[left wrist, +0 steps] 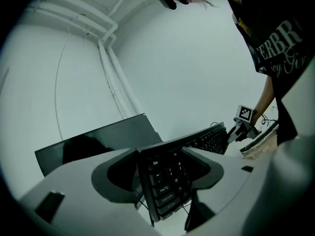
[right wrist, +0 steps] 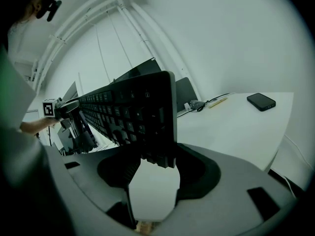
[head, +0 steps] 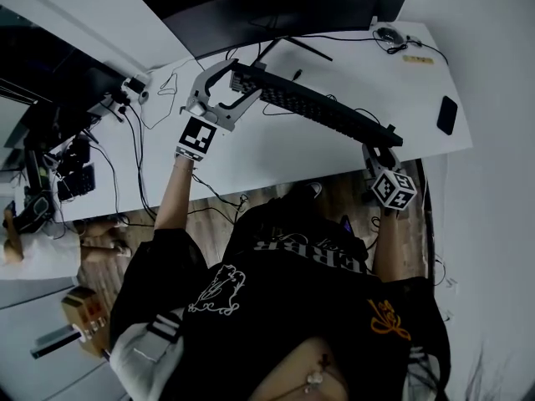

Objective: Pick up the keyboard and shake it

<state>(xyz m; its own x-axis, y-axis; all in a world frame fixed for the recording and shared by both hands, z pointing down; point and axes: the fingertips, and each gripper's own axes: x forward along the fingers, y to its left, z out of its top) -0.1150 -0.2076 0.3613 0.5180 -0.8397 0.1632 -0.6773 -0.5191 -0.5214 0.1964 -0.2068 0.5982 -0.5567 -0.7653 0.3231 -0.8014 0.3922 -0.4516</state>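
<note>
Jaws of your left gripper [head: 236,80] are clamped on the Esc end of the keyboard [head: 322,107]; jaws of your right gripper [head: 378,146] grip the opposite end. Keyboard spans between them, lifted clear above the white surface [head: 276,153], in front of the monitor [head: 267,2]. Phone [head: 447,114] lies flat at the right edge. Probably a cable bundle [head: 391,35] at the back; too dim to confirm.

White table [head: 284,153]: monitor [head: 267,2] at back, black phone [head: 447,114] near right edge, cables [head: 391,34] far corner.
</note>
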